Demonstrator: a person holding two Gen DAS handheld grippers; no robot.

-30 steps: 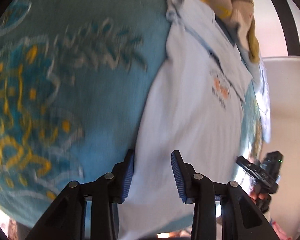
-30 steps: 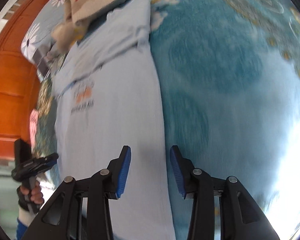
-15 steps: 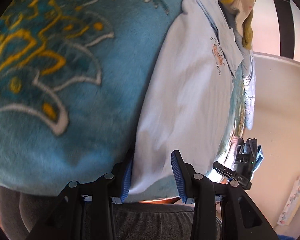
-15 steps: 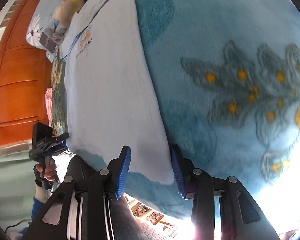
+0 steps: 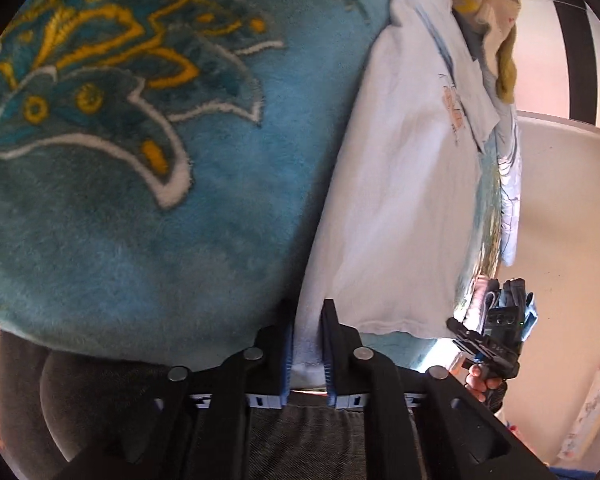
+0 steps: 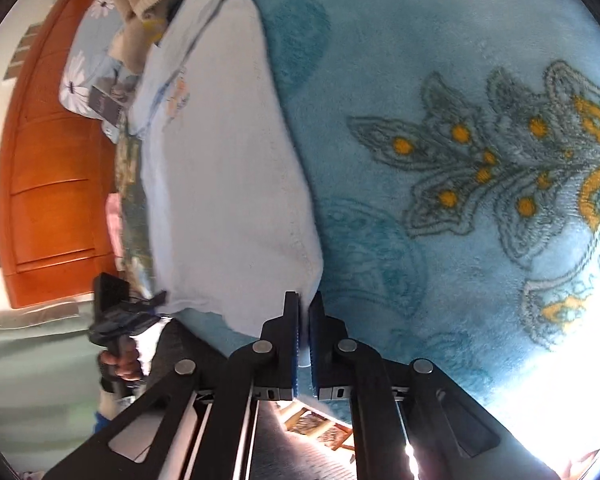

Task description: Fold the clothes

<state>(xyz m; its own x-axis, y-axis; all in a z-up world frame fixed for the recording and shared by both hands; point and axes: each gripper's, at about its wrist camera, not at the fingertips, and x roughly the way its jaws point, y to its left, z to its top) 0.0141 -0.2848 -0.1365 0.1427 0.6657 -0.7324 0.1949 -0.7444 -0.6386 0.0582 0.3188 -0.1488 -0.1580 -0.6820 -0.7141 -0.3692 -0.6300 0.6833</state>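
Left gripper (image 5: 307,344): pinching the shirt's near hem corner between both fingers.
Right gripper (image 6: 305,336): clamped on the other hem corner.
Shirt (image 5: 400,184): flat on the blanket (image 5: 160,200), stretching ahead of the fingers.

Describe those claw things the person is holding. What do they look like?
Each gripper is a black plastic frame with round silver rivets at its joints. The two fingers carry ribbed blue pads. Across the shirt, the other unit shows as a black handle with a small green light; a dark cuff sits at the wrist.
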